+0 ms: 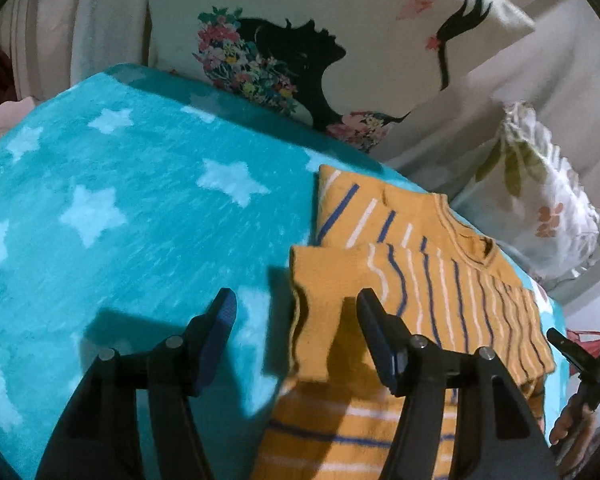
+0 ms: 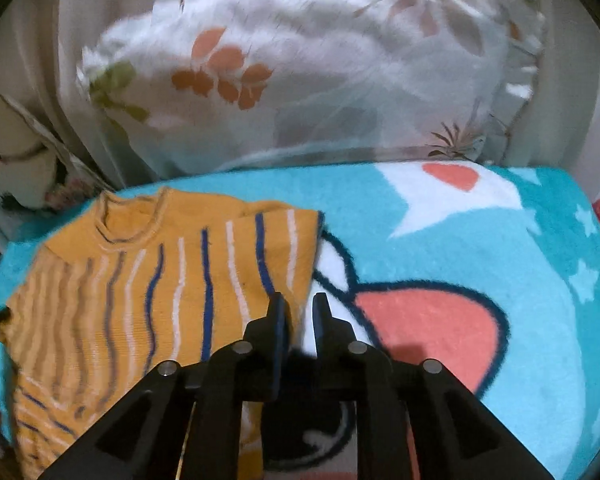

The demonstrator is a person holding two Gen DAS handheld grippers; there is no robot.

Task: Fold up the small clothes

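An orange sweater (image 1: pixel 440 280) with blue and white stripes lies on the teal star blanket (image 1: pixel 120 200), one sleeve folded across its front. My left gripper (image 1: pixel 296 304) is open just above it, and the sleeve's cuff lies loose between the two fingers. In the right wrist view the sweater (image 2: pixel 160 280) lies flat, neck towards the pillows. My right gripper (image 2: pixel 300 304) hovers at the sweater's right edge with its jaws only a narrow gap apart. That edge and the blanket (image 2: pixel 520 272) show through the gap, and the pads press on nothing.
A white cushion (image 1: pixel 300 40) printed with a black silhouette and flowers leans behind the blanket. Beside it stands a leaf-print pillow (image 1: pixel 540 200), which fills the back of the right wrist view (image 2: pixel 300 80). A hand (image 1: pixel 568 428) shows at the right edge.
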